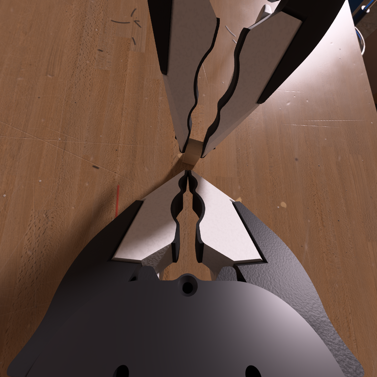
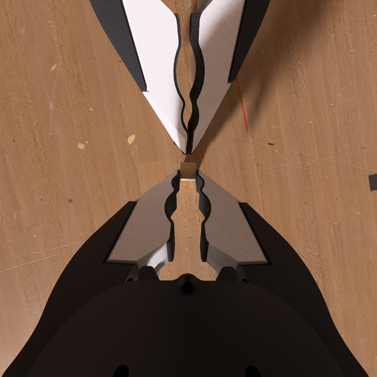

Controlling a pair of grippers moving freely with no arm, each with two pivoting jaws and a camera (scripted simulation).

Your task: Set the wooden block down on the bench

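Scratched brown bench (image 2: pixel 81 204) fills both views, with pencil marks, a thin red line (image 2: pixel 241 106) and a couple of pale chips (image 2: pixel 131 139) scattered on it. Everything centers on the block (image 2: pixel 188 171), a small pale wooden cube.

Right gripper (image 2: pixel 188 173) has it pinched between its fingertips (image 2: pixel 177 173), one pad flat on each side of the block, so the jaws are only as wide as the cube. From the left wrist view you can see the same thing from the other end: block (image 1: pixel 192 152) clamped between the right gripper (image 1: pixel 192 153) tips. It looks very close to the bench, but I can't tell if it's actually touching.

Left gripper (image 1: pixel 187 172) points straight at the block from the opposite side, tips just short of it, not touching. Its jaws are pressed together with nothing between them; same in the right wrist view, left gripper (image 2: pixel 188 152) squeezed closed just beyond the block.

Red line sits off to one side of the block, next to the left gripper.
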